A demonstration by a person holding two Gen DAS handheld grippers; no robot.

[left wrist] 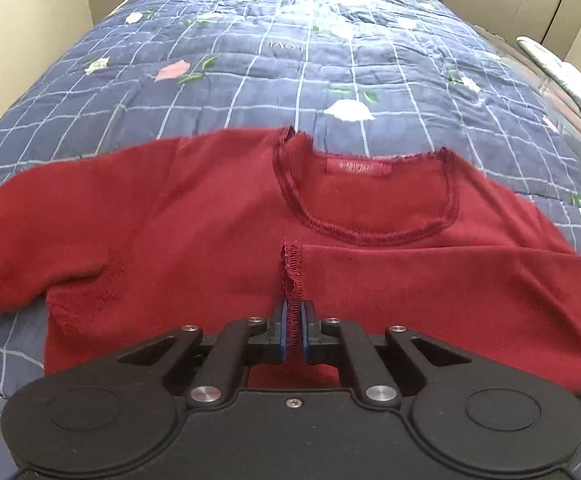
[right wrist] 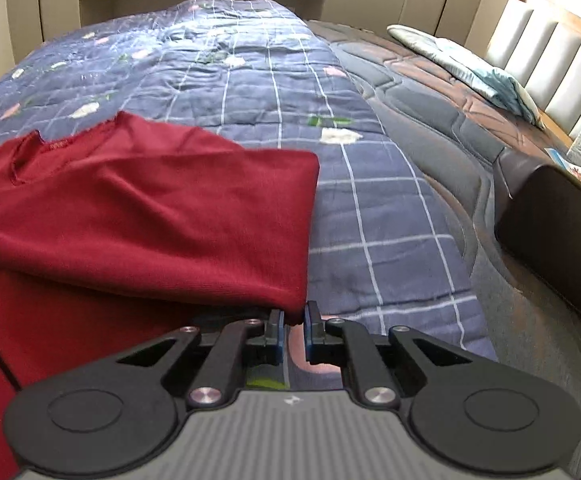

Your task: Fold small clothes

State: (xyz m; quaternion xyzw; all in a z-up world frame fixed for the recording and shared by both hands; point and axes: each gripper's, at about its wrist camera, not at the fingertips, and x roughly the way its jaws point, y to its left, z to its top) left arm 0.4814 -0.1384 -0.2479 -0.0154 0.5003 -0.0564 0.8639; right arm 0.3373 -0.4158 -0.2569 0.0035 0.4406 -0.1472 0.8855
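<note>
A small dark red sweater lies on the blue checked quilt, neckline and label facing away from me. One sleeve is folded across the chest. My left gripper is shut on the stitched cuff edge of that folded sleeve, over the middle of the body. In the right wrist view the sweater shows a folded corner at its right side. My right gripper is shut on that lower corner of the fold, with the quilt just beyond it.
The quilt covers most of a bed. A bare brown-grey mattress lies to the right, with a light blue pillow, a padded headboard and a dark bolster. Beige walls and cupboards stand behind the bed.
</note>
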